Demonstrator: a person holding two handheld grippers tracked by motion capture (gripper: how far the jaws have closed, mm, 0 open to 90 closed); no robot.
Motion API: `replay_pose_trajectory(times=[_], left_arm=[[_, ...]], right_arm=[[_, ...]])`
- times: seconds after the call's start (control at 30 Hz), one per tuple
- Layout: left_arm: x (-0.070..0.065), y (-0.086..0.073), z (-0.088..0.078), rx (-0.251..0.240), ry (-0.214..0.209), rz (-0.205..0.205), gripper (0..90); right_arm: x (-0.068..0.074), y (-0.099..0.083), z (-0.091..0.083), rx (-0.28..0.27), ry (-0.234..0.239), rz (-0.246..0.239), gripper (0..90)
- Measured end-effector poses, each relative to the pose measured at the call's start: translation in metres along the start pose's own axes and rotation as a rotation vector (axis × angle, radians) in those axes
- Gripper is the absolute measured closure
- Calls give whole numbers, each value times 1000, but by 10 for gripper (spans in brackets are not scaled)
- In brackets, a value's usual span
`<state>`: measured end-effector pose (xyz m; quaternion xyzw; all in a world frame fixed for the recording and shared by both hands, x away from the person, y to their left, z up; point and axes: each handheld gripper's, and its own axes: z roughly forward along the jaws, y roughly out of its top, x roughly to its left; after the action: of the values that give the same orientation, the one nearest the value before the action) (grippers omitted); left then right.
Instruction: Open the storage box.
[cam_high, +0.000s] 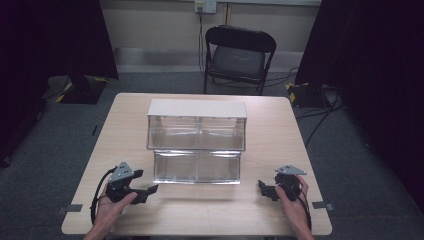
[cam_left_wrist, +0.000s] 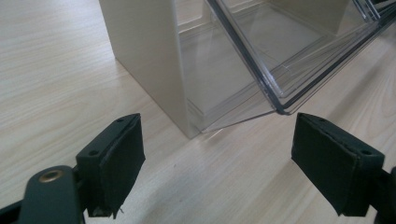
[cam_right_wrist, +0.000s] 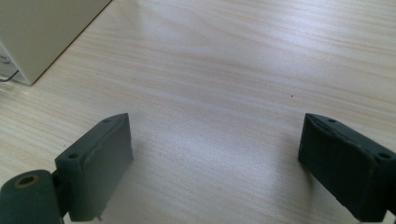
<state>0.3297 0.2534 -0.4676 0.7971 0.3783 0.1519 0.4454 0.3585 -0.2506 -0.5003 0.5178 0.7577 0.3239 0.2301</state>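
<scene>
We judge the bin light, stiff and slippery, its clear plastic liable to scratch or crack; the lower drawer's front lip looks the best hold. It sits mid-table: a cream shell with two clear tiers, the lower one pulled forward. Our left gripper and right gripper rest on the table near its front corners, jaws spread wide, empty.

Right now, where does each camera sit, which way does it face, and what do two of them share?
High view: above the person's side, looking forward and down at the table; both hands, left tool and right tool show.
Left gripper view: on the left tool, facing the box; open jaws.
Right gripper view: on the right tool, facing tabletop; open jaws.
All share the box.
</scene>
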Motion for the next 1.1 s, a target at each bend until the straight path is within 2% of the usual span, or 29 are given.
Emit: replay_pose_trajectory(times=[0.27, 0.4, 0.43, 0.63, 0.83, 1.1], left_arm=[[-3, 2, 10, 17, 9, 13, 167], [-1, 3, 12, 3, 4, 2, 167], [-1, 3, 13, -1, 0, -13, 167], [-1, 4, 16, -3, -7, -14, 165], [-4, 7, 16, -30, -33, 5, 154], [-5, 8, 14, -38, -41, 26, 155]], right_arm=[[0, 0, 0, 0, 0, 0, 92], [0, 0, 0, 0, 0, 0, 92], [0, 0, 0, 0, 0, 0, 92], [0, 0, 0, -1, 1, -1, 92], [0, 0, 0, 0, 0, 0, 91], [0, 0, 0, 0, 0, 0, 91]])
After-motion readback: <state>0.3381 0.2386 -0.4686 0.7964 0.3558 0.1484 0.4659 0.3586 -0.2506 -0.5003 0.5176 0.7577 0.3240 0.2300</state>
